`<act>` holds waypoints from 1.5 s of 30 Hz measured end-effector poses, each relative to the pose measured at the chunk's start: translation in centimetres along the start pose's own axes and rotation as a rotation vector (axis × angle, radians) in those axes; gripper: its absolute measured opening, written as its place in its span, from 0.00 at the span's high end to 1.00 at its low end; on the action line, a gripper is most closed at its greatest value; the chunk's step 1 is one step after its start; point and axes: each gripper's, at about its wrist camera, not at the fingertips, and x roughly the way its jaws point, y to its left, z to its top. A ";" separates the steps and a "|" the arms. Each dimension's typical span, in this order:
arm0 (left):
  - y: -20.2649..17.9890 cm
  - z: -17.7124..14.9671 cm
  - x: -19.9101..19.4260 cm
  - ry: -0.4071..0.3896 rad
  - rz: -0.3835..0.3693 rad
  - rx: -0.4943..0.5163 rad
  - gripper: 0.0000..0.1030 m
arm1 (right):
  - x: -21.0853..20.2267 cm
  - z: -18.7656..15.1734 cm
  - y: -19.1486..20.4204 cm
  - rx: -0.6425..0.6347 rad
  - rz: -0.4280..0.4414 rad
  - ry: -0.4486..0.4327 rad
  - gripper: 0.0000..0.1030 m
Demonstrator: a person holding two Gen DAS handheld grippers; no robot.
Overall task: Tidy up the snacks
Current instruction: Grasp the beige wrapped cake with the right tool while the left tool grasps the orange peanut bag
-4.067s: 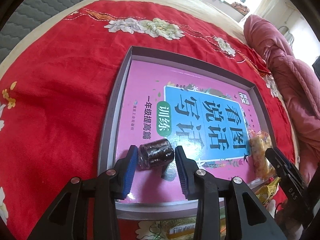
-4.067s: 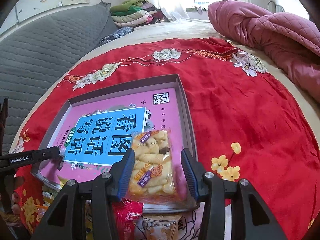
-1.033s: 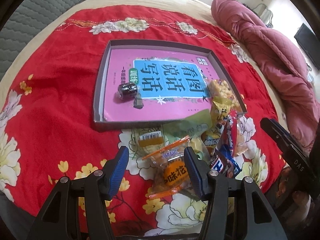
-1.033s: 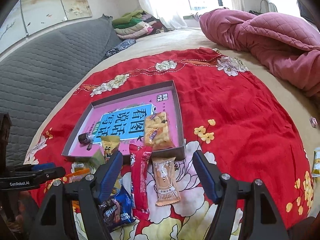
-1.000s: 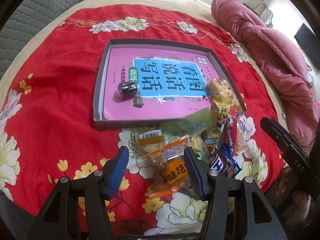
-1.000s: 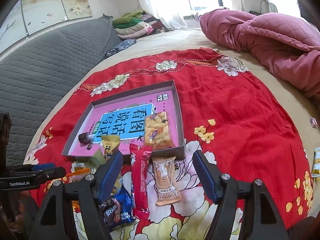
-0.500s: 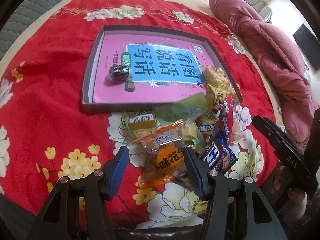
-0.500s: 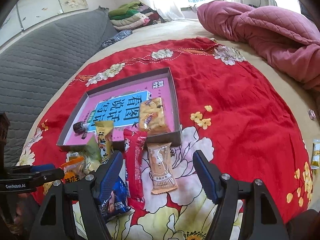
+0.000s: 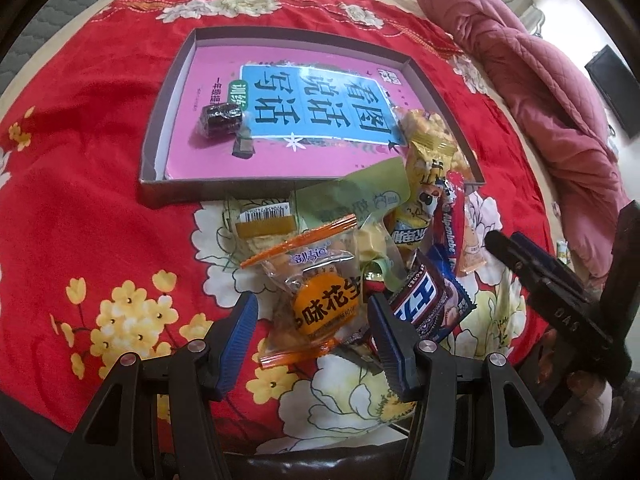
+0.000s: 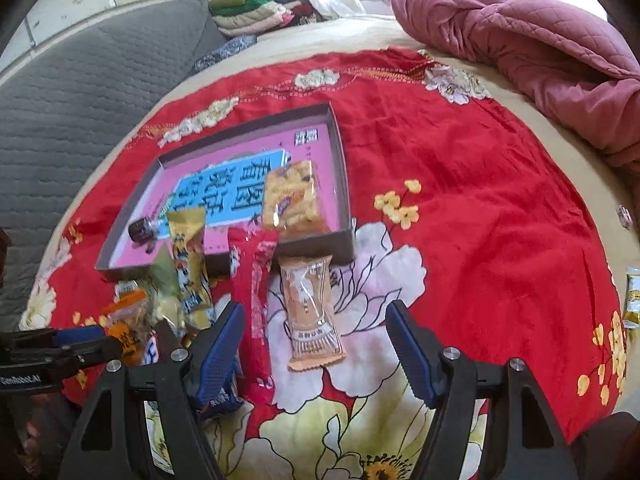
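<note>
Straddling a clear orange-labelled snack packet [image 9: 322, 300], left fingers [image 9: 240, 328] gape; right fingers [image 10: 408, 344] likewise gape.

From my left side, the yellow crisp bag [image 9: 430, 126] in the tray [image 9: 168, 80] is half covered by the yellow sachet [image 9: 424, 184] leaning over the tray's near wall. The green packet [image 9: 360, 196] hides part of that wall too. A dark wrapper beside the tray's near wall sits under my right blue pad [image 10: 220, 344]; its print I cannot read. By the tray's far side the folded clothes [image 10: 256, 8] blur together.
</note>
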 end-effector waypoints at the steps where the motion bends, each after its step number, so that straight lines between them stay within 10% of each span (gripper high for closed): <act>1: 0.0 0.0 0.1 0.002 -0.001 -0.004 0.43 | 0.4 -0.1 0.1 -0.010 -0.012 0.016 0.30; 45: 0.8 0.5 4.0 0.039 -0.001 -0.125 0.52 | 5.4 0.2 0.1 -0.049 -0.030 0.115 0.69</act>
